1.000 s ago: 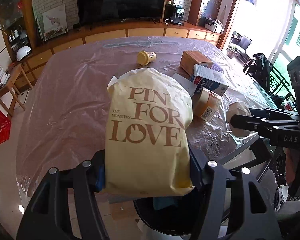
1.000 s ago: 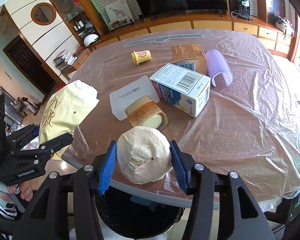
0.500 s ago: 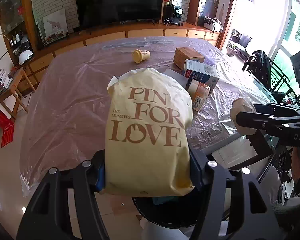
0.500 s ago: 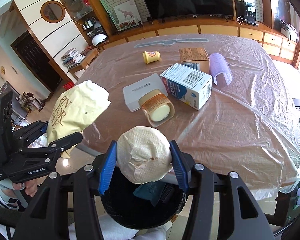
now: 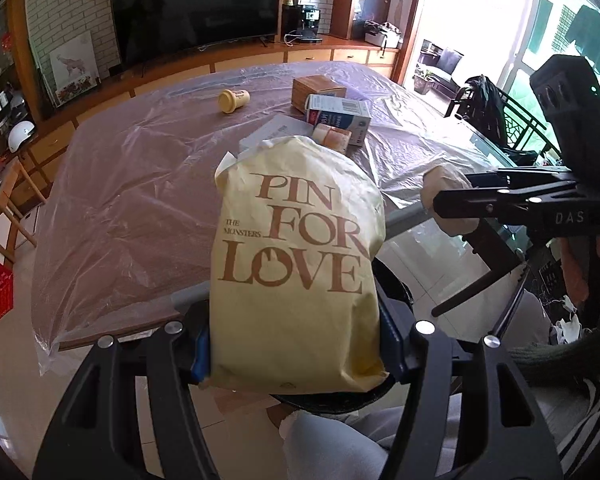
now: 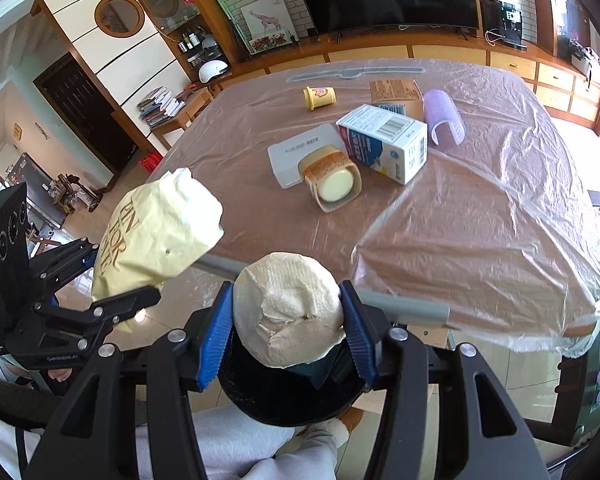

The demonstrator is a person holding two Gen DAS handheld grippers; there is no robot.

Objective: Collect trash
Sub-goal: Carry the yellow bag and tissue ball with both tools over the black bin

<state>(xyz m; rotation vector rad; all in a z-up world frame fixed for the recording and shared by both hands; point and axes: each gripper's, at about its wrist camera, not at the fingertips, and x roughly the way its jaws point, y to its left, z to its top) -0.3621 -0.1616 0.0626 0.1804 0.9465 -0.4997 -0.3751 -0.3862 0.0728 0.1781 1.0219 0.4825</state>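
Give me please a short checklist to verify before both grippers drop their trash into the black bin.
1. Left gripper shut on the yellow bag: ok.
2. Right gripper shut on the paper ball: ok.
3. Ball above the bin opening: ok.
4. Bag fully above the bin: cannot tell, the bag hides most of the bin.
5. Room left in the bin: cannot tell.
6. Table cleared: not ok.

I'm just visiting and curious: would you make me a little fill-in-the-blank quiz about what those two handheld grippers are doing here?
1. The left gripper holds a yellow paper bag printed PIN FOR ____.
2. The right gripper clamps a crumpled ball of ____.
3. Below both grippers sits a ____ trash bin.
4. The small yellow cup on the table lies on its ____.

Missing words: LOVE; paper; black; side
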